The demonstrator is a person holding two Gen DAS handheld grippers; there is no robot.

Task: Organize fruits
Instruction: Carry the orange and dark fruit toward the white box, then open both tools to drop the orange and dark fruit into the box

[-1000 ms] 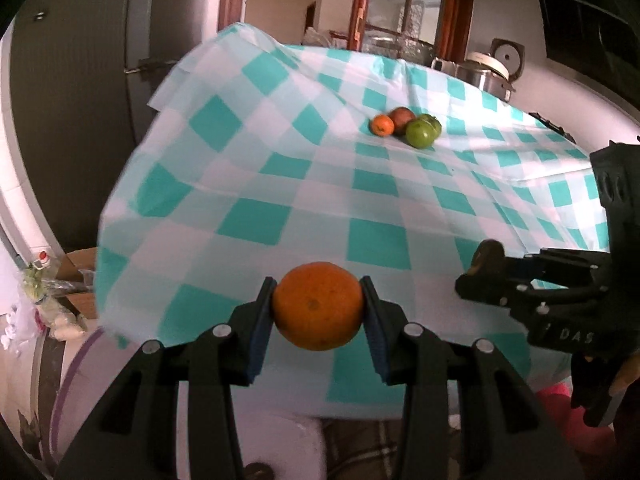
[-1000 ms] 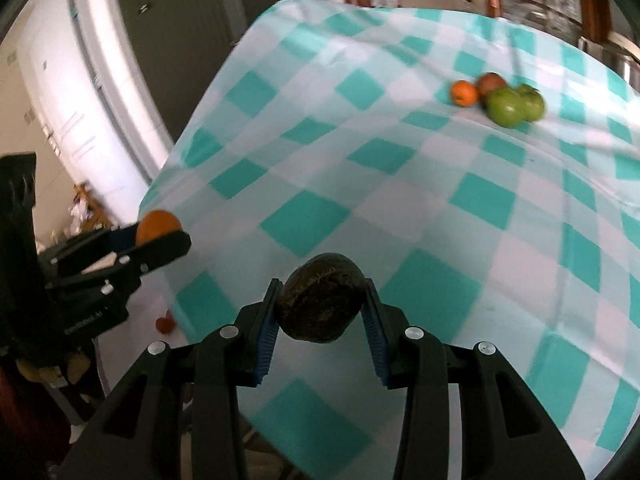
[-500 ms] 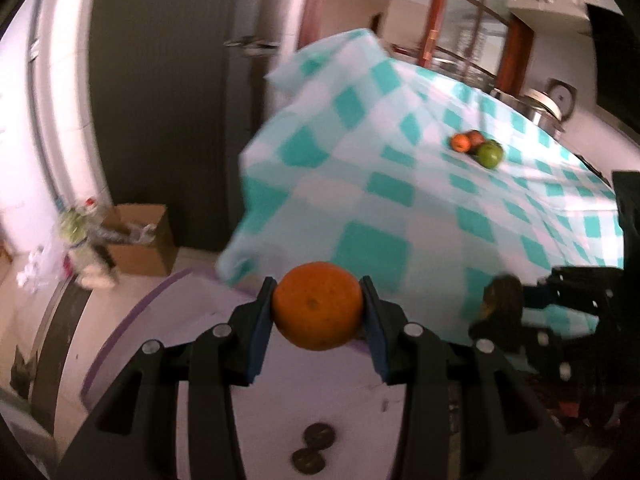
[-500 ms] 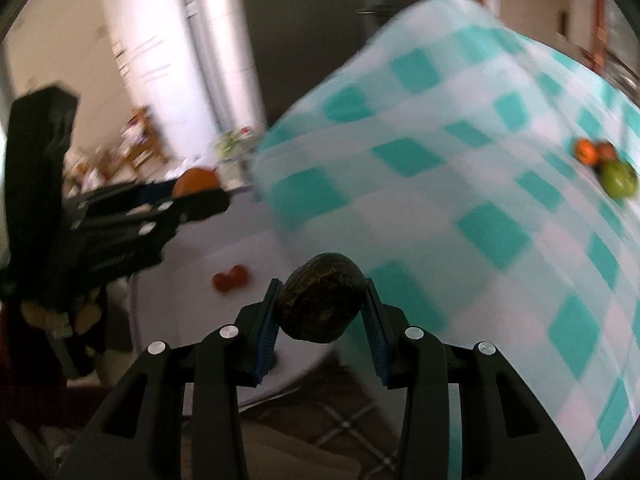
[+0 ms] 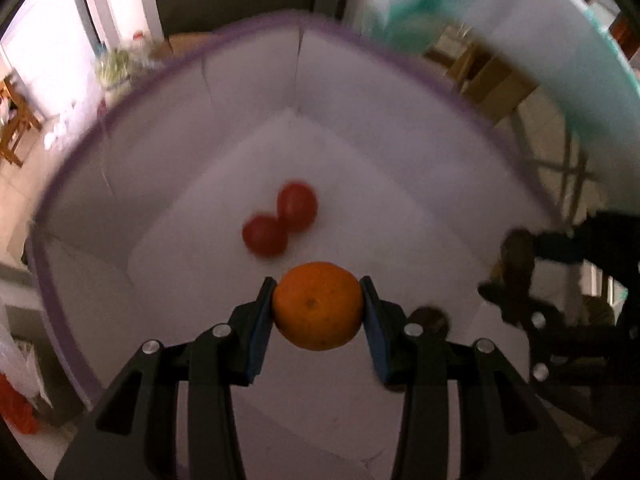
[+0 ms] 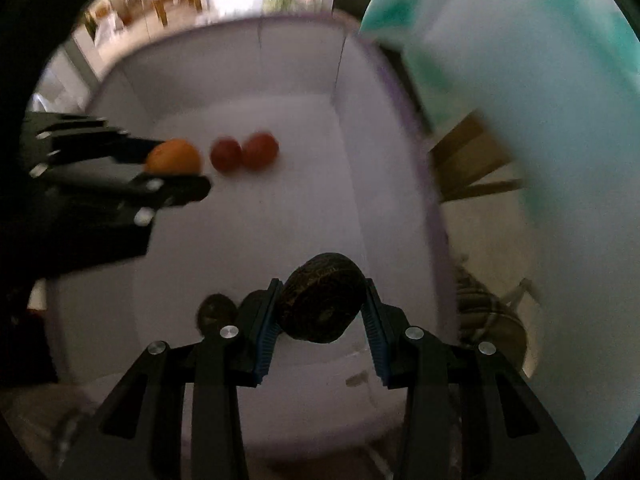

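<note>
Left to right, both views point steeply down into a white fabric bin point(image 5: 384, 92) with a purple rim; frames are motion-blurred. Left gripper point(image 5: 318, 312) is clamped on an orange point(image 5: 318, 312), blue pads pressed on its two sides, gap only as wide as the fruit. Orange is near-round, no real long axis; a small dark navel or stem dimple faces the camera, slightly below centre. It hangs over the bin floor, above the near half, not touching it. Just beyond it on the floor lie two red tomatoes point(image 5: 280, 220), touching each other, the pair's line running diagonally in the left view. A dark round fruit point(image 5: 430, 316) sits on the floor, partly hidden behind the left gripper's right finger. In the right view, two dark fruits point(image 6: 218, 312) show on the floor just left of the gripper's left pad. Right gripper point(image 6: 322, 304) is closed on a dark brown, rough-skinned fruit point(image 6: 322, 304), type unclear, pads tight on both sides. It's slightly oblong, long axis roughly across the jaws, tilted up toward the right; its flatter end faces the camera. It hangs over the near-right part of the bin. Right of the bin: the hanging teal-checked tablecloth point(image 6: 540, 80), blurred, wooden legs point(image 6: 468, 152) beneath.
</note>
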